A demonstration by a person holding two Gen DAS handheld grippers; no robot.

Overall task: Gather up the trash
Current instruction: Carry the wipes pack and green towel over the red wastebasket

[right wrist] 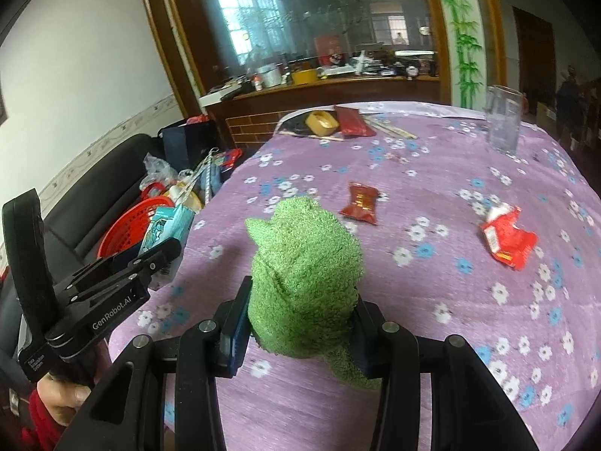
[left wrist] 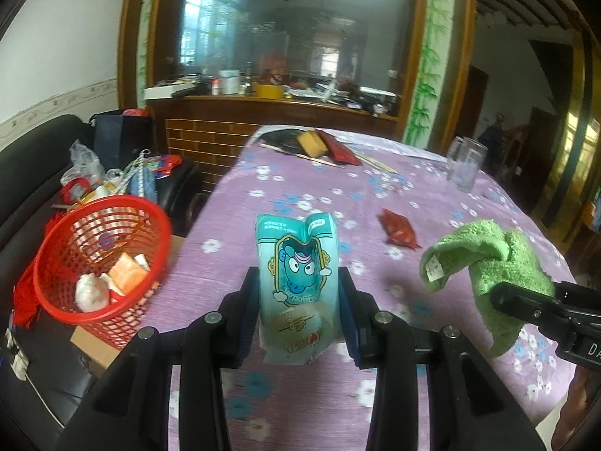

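My left gripper is shut on a teal snack wrapper with a cartoon face, held above the purple flowered tablecloth near its left edge. The wrapper also shows in the right wrist view. A red mesh trash basket with several scraps inside stands to the left below table level. My right gripper is shut on a green fuzzy cloth, also seen in the left wrist view. A dark red wrapper and a torn red wrapper lie on the table.
A clear glass mug stands at the far right. A yellow tape roll, a red packet and sticks lie at the far edge. A black sofa with bags and clutter sits left of the table.
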